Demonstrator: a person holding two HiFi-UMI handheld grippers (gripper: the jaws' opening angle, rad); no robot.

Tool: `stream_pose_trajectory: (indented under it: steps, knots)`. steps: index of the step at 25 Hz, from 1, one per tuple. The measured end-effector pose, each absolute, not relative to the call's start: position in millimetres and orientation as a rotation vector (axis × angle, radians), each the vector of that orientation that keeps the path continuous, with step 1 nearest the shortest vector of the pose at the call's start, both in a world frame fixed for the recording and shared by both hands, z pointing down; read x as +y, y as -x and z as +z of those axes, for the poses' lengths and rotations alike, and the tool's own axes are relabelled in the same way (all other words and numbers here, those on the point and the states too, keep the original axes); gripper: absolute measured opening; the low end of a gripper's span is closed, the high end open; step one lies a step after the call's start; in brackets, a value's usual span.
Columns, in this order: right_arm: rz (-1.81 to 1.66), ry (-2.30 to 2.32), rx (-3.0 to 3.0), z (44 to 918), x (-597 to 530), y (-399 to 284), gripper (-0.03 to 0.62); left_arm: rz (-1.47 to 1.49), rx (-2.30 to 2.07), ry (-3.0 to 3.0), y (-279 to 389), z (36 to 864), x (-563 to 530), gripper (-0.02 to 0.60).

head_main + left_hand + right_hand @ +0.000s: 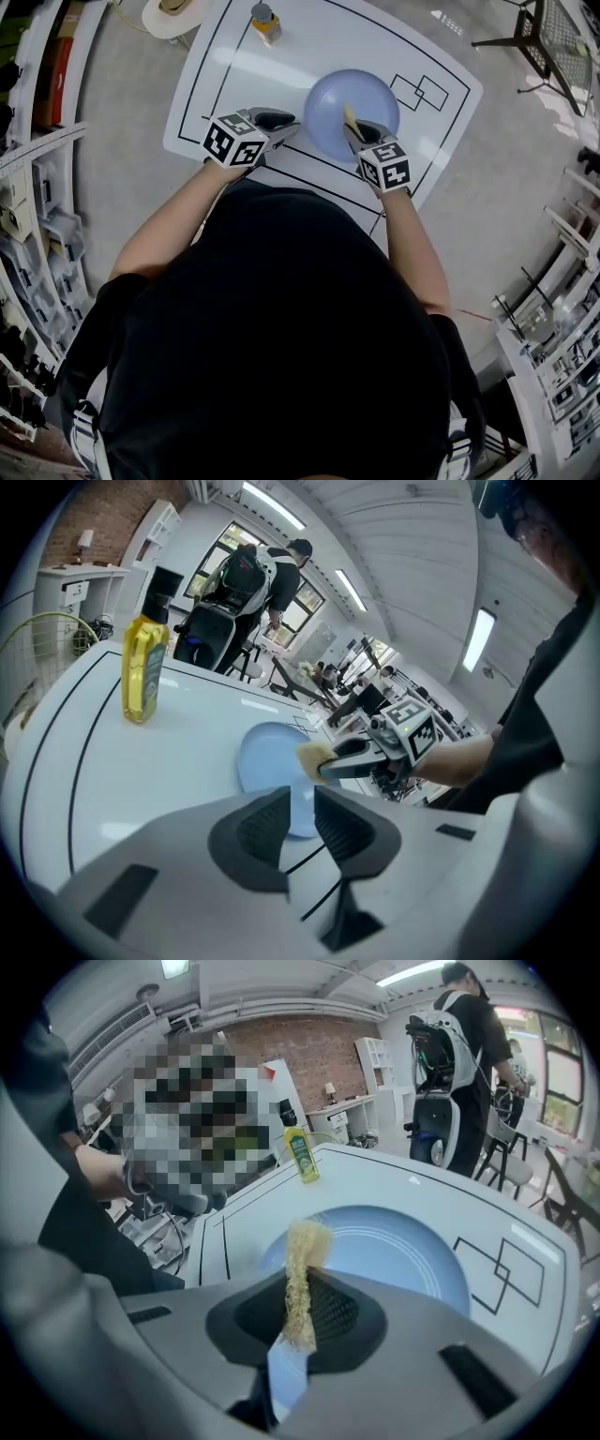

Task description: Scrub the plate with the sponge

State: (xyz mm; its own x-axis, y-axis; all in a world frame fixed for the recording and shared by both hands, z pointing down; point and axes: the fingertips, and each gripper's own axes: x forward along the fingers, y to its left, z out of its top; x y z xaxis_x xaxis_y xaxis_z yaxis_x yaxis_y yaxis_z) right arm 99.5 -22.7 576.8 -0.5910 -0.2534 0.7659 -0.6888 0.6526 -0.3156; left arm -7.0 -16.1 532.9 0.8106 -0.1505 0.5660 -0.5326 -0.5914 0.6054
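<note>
Right gripper [359, 132] slants down, pinching sponge [349, 116] over plate [323, 108].

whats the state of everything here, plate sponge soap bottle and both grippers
plate: flat on the table, right way up
sponge: squashed thin between the jaws of the right gripper, over the plate; contact unclear
dish soap bottle: upright on the table, cap on, apart from the plate
left gripper: jaws slightly apart, empty, beside the plate's rim
right gripper: shut on the sponge
</note>
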Motion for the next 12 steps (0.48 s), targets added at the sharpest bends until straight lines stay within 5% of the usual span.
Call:
stream_pose_trajectory:
  steps: [12]
  knots:
    - [0.74,-0.532,-2.163,597.1,-24.9,-61.3,0.034,0.699,-0.396,-2.078,-3.5,576.0,-3.3,0.115]
